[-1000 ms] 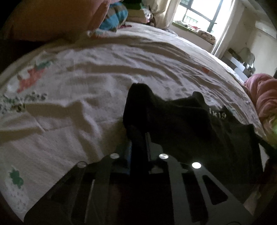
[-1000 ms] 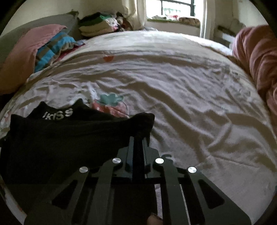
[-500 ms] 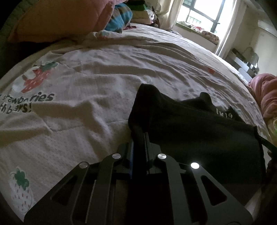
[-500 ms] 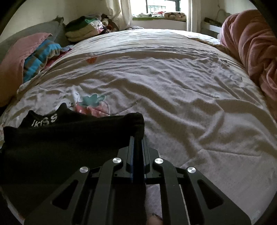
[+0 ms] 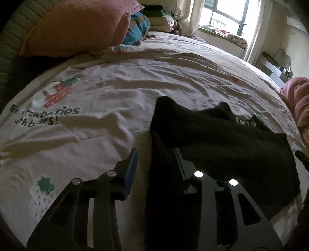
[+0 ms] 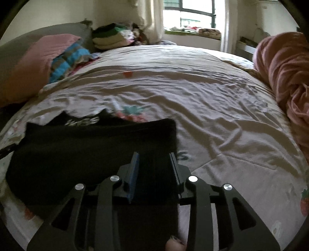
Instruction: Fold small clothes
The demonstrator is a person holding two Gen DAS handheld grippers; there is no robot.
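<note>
The black garment (image 5: 222,142) lies limp across the lower centre, on the bed (image 5: 115,92); both claws, left (image 5: 154,160) and right (image 6: 154,164), are opening, cloth between unpressed. Soft, light; best regripped at corners.

We look down along each gripper, close over the bed (image 5: 119,81). Both views share the black garment (image 5: 222,139) and the window (image 6: 193,13).
</note>
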